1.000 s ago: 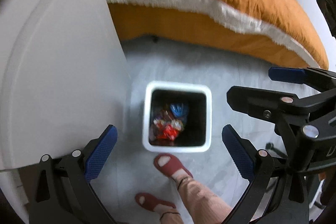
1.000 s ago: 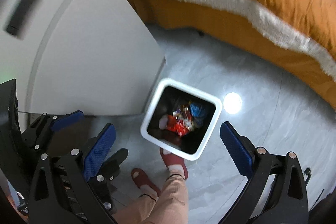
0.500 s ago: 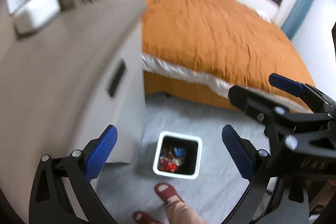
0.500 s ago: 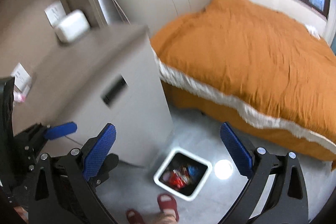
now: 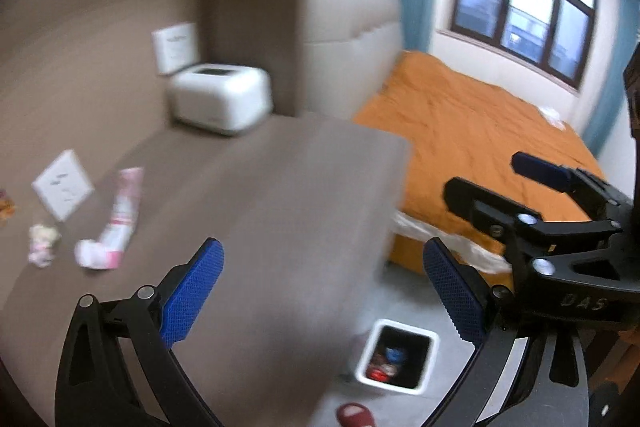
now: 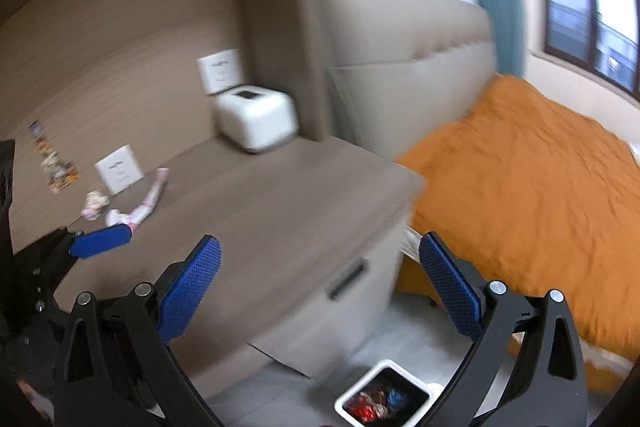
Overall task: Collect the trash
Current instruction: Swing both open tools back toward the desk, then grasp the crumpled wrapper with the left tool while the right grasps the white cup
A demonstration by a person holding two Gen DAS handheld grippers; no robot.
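your left gripper [image 5: 320, 291] + right gripper [image 6: 318, 287]: jaws spread, empty, aimed at desk [image 5: 288, 211] | pink wrapper [image 5: 120, 219] at desk's left edge, probably next pick | bin [image 5: 396, 357] on floor below, for drops

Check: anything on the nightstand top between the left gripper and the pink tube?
Nothing: left wrist view shows bare brown top between the open left gripper and the pink tube.

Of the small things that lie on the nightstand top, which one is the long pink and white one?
The pink and white tube, lying flat beside the small crumpled wrapper. It is long and narrow; the wrapper is short and bunched.
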